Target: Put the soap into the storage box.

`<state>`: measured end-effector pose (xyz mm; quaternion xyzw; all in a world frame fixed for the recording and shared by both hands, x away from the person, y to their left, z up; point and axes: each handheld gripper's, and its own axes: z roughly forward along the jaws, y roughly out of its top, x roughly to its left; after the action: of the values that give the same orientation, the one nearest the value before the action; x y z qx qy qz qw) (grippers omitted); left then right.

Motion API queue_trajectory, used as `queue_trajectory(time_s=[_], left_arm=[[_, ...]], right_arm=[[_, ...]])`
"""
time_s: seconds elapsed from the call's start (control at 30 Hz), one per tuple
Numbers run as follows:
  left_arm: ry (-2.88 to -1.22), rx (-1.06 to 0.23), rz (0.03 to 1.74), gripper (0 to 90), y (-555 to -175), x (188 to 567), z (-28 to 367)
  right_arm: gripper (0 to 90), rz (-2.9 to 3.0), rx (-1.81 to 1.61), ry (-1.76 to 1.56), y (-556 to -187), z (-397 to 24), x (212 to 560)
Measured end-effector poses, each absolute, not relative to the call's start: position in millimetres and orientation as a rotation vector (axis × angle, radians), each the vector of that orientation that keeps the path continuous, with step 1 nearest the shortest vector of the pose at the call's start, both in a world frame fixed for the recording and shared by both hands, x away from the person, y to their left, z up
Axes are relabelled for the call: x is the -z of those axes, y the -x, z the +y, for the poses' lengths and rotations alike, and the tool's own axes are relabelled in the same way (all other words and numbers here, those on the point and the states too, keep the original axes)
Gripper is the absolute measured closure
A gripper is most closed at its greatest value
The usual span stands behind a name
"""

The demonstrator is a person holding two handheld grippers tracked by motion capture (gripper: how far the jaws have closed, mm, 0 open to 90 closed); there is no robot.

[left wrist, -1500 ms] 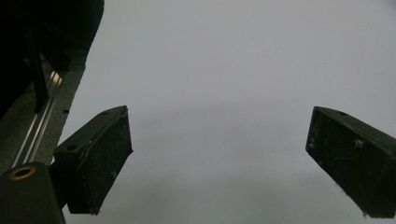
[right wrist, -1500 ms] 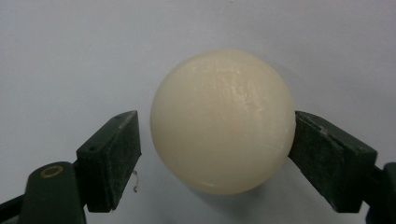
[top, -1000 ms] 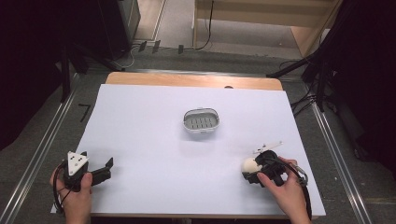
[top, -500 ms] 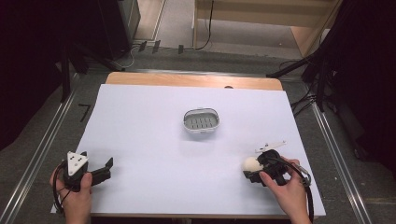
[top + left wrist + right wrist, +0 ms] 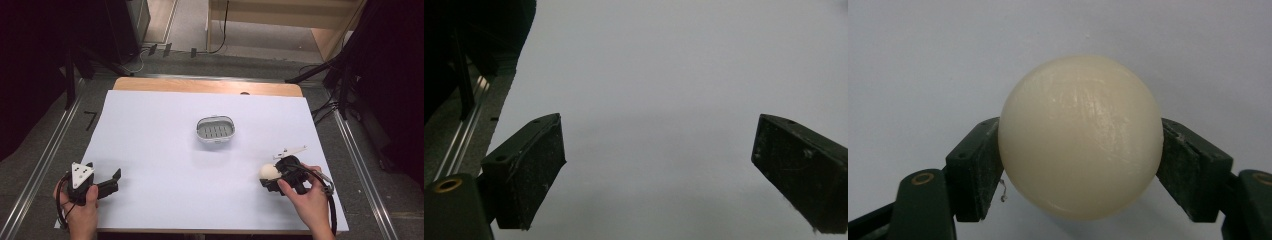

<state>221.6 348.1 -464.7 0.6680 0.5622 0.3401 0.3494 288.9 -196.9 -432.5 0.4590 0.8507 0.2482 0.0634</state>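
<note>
Since the earlier frame the right gripper point(image 5: 270, 176) has closed its jaws further, and they now pinch the cream-white ball point(image 5: 1080, 137) from both sides; the hand itself has barely shifted, and the left gripper point(image 5: 111, 182) has stayed where it was. In the right gripper view the ball sits squarely between the two pads point(image 5: 975, 167), pressed on each flank, with the white table sheet point(image 5: 918, 60) behind it. The ball seems to be still low over the sheet, at the near right of the table. The left gripper rests idle with its jaws spread wide and nothing between them. The grey slotted dish point(image 5: 216, 130) lies well ahead of the right gripper, toward the table's middle, and is empty. So the grasp looks done; lifting the ball and carrying it to the dish, its likely goal, remains.
</note>
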Motion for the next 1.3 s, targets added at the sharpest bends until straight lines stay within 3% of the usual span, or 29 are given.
queue_trajectory(time_s=[1.3], left_arm=[[-1.721, -0.879, 1.459, 7.5, -221.1, 464.5, 348.8]], right_arm=[[25.8, 2.557, -0.802, -1.315, -320.9, -170.0, 400.7]])
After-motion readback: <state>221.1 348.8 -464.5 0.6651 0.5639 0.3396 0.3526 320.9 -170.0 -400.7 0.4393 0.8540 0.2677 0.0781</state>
